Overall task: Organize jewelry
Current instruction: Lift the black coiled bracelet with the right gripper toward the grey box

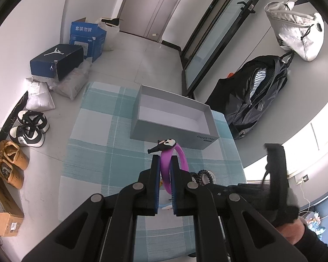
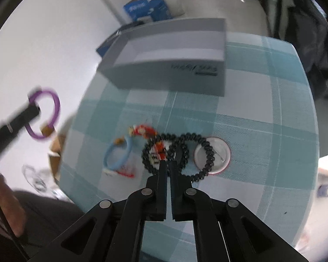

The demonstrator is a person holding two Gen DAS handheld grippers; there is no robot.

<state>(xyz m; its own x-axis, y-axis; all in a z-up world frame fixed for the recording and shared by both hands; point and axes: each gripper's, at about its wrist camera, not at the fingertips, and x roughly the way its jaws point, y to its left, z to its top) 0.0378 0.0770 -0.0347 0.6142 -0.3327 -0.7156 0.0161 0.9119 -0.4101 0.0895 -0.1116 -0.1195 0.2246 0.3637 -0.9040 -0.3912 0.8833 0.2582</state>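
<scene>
open grey box (image 1: 175, 118) unobstructed from above, bare checked cloth (image 1: 102, 135) alongside

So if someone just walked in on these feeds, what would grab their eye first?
Probably the purple bracelet with its cartoon charm, clamped upright in the left claw above the checked cloth. Next, the right claw shut on black coiled hair ties among the loose pieces, with the open grey box empty behind.

Left gripper (image 1: 165, 160): black two-finger tool, angled down, jaws clamped on a purple plastic bracelet with a black-and-white charm (image 1: 175, 166), held above the table. Right gripper (image 2: 168, 163): black two-finger tool, pointing steeply down, jaws closed on a black spiral coil hair tie (image 2: 164, 152). A hand (image 1: 294, 229) in a dark sleeve grips the right tool's handle.
</scene>
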